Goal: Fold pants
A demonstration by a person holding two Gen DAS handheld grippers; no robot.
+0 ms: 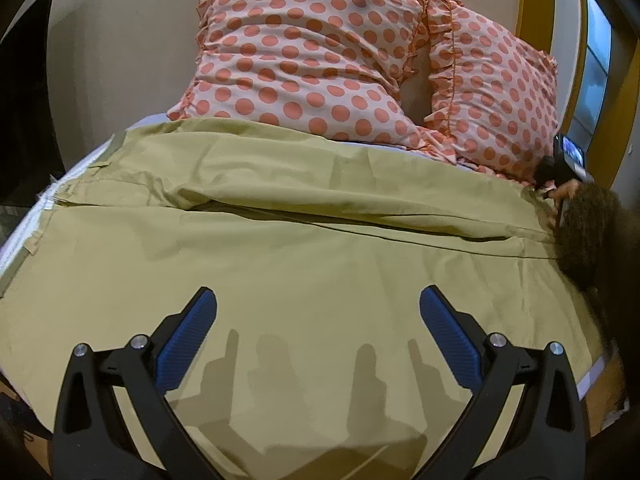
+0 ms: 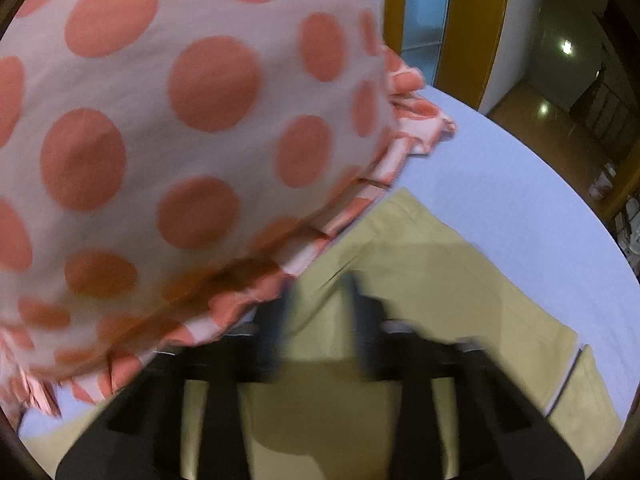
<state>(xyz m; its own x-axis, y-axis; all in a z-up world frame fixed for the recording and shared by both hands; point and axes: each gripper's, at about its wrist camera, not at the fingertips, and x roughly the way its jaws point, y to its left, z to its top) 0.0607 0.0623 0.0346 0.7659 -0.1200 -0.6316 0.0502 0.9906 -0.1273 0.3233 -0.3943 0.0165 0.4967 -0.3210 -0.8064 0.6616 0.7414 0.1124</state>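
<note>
Left wrist view: left gripper (image 1: 318, 306) jaws spread wide, hovering over khaki pants (image 1: 280, 240) spread across the bed (image 1: 24, 232), polka-dot pillows (image 1: 312, 60) behind. Right wrist view: blurred; right gripper (image 2: 320, 280) jaws narrowly parted above pants hem (image 2: 420, 264), grip state unclear; pillow (image 2: 160, 140) close at left.

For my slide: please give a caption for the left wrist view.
Open hand-held gripper above khaki pants spread before two dotted pillows.

Bedroom (bed (image 2: 500, 184), polka-dot pillows (image 1: 304, 56))
</note>
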